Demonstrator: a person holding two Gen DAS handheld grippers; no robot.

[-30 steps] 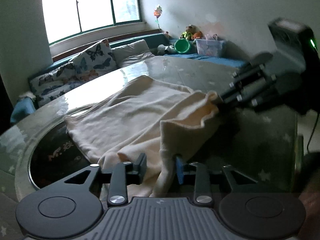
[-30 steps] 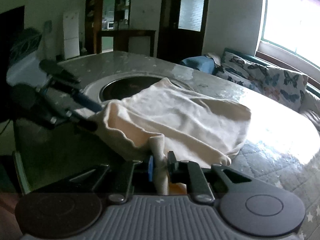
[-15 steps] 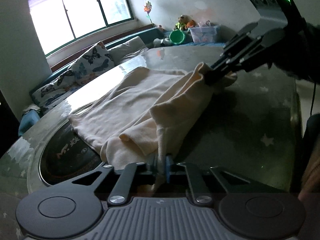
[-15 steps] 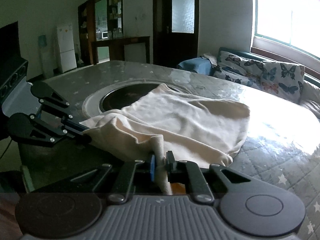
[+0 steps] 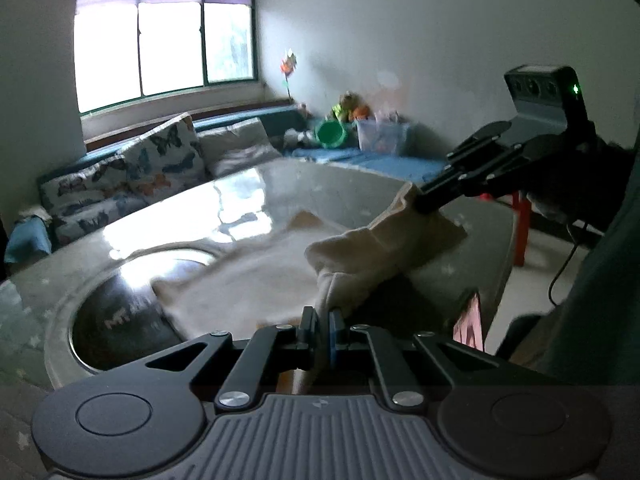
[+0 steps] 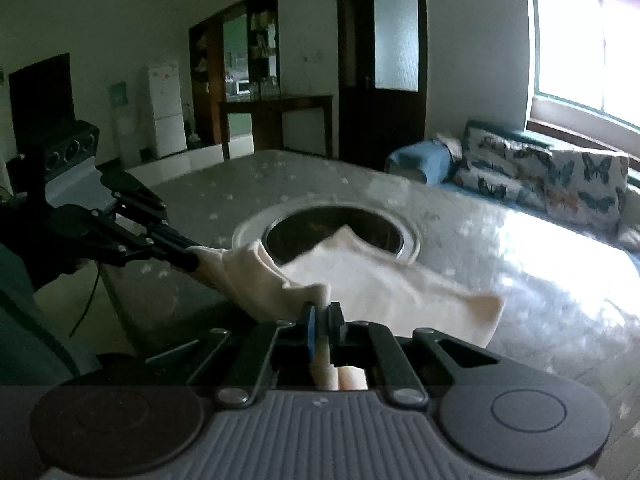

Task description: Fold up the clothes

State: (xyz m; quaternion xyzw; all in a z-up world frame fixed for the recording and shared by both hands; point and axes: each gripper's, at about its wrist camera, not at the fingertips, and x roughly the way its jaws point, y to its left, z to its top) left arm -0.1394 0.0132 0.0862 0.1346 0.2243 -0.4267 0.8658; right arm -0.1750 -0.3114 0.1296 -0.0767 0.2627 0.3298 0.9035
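Cream cloth point(image 5: 360, 256) stretches between both grippers, left point(image 5: 322, 330) and right point(image 6: 320, 334), jaws clamped on its edge.

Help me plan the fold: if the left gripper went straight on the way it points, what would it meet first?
Probably the cream garment itself: the left gripper already pinches its edge, and beyond that lies the table. Depth is hard to judge.

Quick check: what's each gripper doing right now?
Left gripper: shut on the cream garment.
Right gripper: shut on the same garment, at another spot along its edge.
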